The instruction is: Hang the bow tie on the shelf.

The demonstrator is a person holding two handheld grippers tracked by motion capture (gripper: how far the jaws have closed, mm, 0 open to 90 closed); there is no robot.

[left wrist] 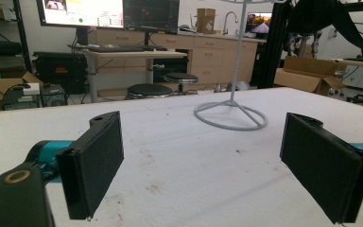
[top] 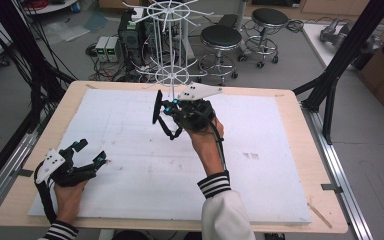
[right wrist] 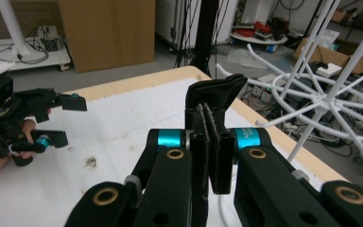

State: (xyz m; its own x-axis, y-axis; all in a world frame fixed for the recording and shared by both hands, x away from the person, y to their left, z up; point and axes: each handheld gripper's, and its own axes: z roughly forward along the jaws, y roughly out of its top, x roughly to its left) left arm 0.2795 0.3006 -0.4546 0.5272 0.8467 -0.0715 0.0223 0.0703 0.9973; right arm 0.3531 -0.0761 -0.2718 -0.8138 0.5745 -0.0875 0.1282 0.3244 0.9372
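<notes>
High view: right tool (top: 158, 106) shut, empty, close to the white wire rack (top: 172, 45) at top middle.
It could bump the rack and tip it. Left tool (top: 91, 152) sits open, lower left, on the table (top: 260, 165).

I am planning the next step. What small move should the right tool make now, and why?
Probably lift the right tool toward an arm of the white wire rack: it is shut on a black strap and raised beside the rack, while the left tool is open, low over the table.
</notes>
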